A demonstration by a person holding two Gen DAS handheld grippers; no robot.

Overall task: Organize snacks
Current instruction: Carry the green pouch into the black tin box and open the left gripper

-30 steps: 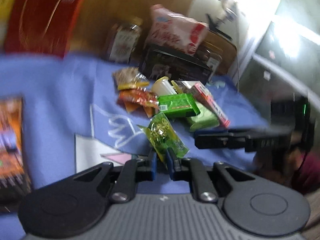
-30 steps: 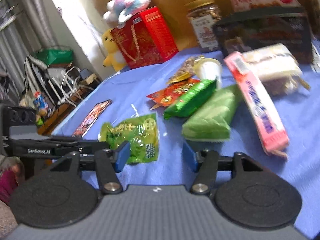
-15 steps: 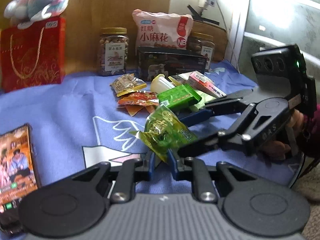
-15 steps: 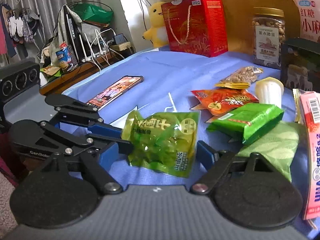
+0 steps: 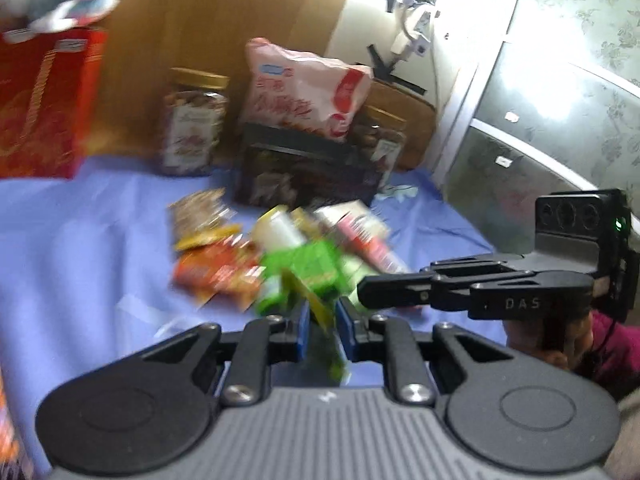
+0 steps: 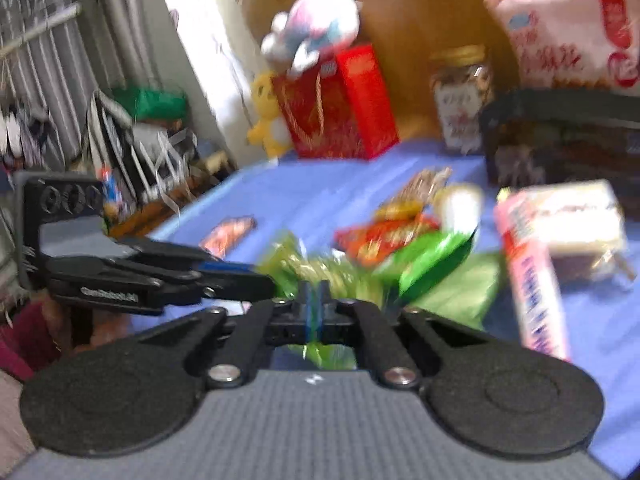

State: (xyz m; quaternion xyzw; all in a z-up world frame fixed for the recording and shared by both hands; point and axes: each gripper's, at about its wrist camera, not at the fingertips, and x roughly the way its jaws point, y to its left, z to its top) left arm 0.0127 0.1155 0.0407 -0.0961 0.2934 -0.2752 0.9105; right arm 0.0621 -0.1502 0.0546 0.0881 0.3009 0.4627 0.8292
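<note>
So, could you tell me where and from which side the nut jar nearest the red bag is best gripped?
Probably the nut jar by its round body under the lid, coming level from the front: it stands upright with the wooden wall behind.

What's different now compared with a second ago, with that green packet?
The right gripper, open around the green packet half a second ago, has just closed its jaws onto it. The left gripper stayed clamped on the same packet, so both hold it. The other snacks on the blue cloth lie as before.
</note>
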